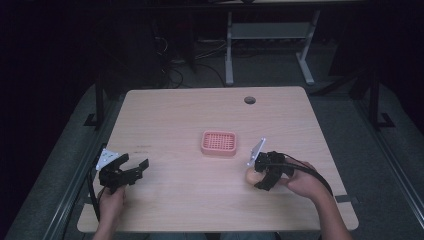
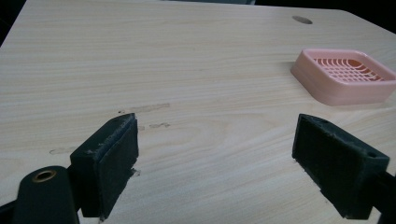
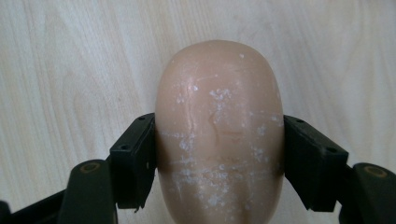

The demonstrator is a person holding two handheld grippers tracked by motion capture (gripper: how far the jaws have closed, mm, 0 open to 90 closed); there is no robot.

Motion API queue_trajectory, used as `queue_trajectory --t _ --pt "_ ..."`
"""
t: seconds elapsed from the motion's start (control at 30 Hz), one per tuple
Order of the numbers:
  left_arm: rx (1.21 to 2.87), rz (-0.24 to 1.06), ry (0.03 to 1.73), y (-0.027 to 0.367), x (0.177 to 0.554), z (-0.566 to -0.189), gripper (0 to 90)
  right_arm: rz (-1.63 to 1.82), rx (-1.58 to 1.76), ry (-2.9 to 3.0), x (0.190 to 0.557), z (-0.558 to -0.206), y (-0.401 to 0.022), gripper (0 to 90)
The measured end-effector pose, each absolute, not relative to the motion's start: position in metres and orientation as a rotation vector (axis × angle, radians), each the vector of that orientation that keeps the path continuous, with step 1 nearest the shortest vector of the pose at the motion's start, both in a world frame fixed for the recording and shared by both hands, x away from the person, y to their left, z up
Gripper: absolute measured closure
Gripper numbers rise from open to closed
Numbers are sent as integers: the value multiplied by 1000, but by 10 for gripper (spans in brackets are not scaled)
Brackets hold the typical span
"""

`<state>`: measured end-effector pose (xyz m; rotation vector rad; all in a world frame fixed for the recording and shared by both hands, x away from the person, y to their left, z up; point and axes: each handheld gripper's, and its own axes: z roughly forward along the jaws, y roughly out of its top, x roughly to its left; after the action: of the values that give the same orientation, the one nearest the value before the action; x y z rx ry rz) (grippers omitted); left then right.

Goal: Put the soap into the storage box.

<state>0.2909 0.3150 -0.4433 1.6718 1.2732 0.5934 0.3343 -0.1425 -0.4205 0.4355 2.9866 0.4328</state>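
A pink slotted soap dish (image 1: 219,143) sits near the middle of the wooden table (image 1: 175,110); the left gripper view shows the dish (image 2: 343,74) at upper right. A tan oval bar of soap (image 3: 219,135), flecked with white, is pinched on both sides by my right gripper (image 3: 219,161). In the high view that gripper (image 1: 256,176) is low over the table, right of the dish, with the soap (image 1: 251,175) peeking out at its left. My left gripper (image 1: 134,166) hovers at the table's left front, jaws wide apart and empty (image 2: 215,158).
A round cable hole (image 1: 249,100) lies near the table's far edge. Beyond the table stand white desk legs (image 1: 229,55) and loose cables on a dark floor. Faint scuff marks (image 2: 144,108) show on the wood ahead of my left gripper.
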Motion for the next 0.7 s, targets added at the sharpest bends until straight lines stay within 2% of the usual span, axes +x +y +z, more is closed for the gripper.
queue_trajectory --t 0.7 --pt "1659 590 1279 315 291 -443 142 441 414 2991 362 -402 -123 314"
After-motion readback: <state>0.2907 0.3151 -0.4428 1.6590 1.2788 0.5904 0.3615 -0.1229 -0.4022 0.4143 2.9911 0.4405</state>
